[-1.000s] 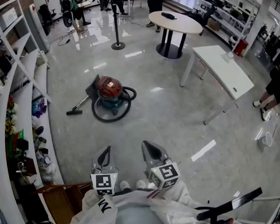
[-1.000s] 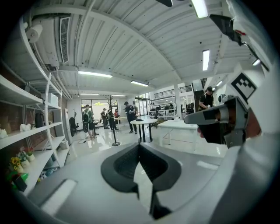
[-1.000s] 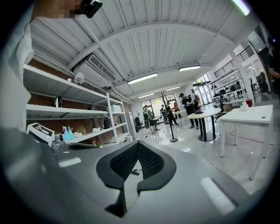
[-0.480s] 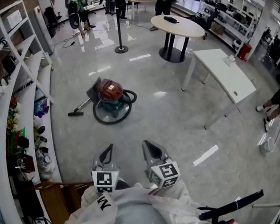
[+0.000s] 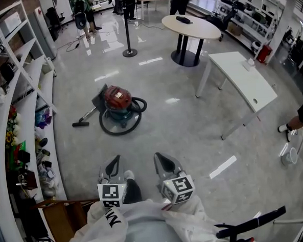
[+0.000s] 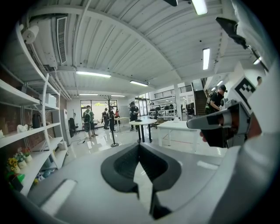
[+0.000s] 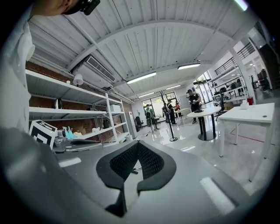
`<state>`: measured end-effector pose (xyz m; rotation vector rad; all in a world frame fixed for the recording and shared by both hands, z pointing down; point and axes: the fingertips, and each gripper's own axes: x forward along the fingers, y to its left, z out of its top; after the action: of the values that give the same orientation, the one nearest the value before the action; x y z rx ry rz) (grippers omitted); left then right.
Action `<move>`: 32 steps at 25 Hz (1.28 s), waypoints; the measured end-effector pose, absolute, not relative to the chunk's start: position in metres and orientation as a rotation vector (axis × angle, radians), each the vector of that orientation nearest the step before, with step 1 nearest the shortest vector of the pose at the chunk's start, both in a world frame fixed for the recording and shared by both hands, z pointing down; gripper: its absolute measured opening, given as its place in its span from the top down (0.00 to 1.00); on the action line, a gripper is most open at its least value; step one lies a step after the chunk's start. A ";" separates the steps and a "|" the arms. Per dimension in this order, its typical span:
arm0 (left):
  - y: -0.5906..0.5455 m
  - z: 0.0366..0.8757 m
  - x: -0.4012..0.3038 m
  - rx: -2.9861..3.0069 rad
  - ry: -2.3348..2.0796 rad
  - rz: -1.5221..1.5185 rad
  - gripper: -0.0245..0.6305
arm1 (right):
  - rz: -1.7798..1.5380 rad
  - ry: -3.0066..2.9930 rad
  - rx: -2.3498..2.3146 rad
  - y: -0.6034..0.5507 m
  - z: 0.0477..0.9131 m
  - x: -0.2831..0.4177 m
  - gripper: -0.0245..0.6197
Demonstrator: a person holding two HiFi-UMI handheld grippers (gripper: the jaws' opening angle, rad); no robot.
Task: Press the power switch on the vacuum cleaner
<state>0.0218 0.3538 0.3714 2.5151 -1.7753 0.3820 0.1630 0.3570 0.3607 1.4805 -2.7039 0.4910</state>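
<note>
The vacuum cleaner [image 5: 118,99], a red canister on a teal base, sits on the grey floor some way ahead of me in the head view. Its black hose [image 5: 116,129] loops round it, and the wand ends in a floor nozzle [image 5: 80,124] to its left. My left gripper [image 5: 114,163] and right gripper [image 5: 160,160] are held side by side close to my body, well short of the vacuum. Both are shut with nothing between the jaws, as the left gripper [image 6: 139,146] and right gripper [image 7: 137,144] views confirm. I cannot make out the power switch from here.
White shelving [image 5: 18,126] with small items lines the left side. A white rectangular table [image 5: 243,79], a round table [image 5: 191,26] and a stanchion post [image 5: 129,53] stand beyond and to the right. People [image 5: 80,9] stand far back; a person's leg [image 5: 295,122] shows at right.
The view has shifted slightly forward and my foot now shows between the grippers. The person at the right edge has moved mostly out of view. Grippers keep their pose.
</note>
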 end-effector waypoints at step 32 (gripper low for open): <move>0.169 0.386 -0.082 2.486 -1.748 0.345 0.96 | 0.503 -2.604 1.435 0.171 0.378 0.057 0.96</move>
<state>-0.0819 0.1690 0.3860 2.4857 -1.7475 0.3452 0.0565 0.1706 0.3782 1.4348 -2.6042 0.5031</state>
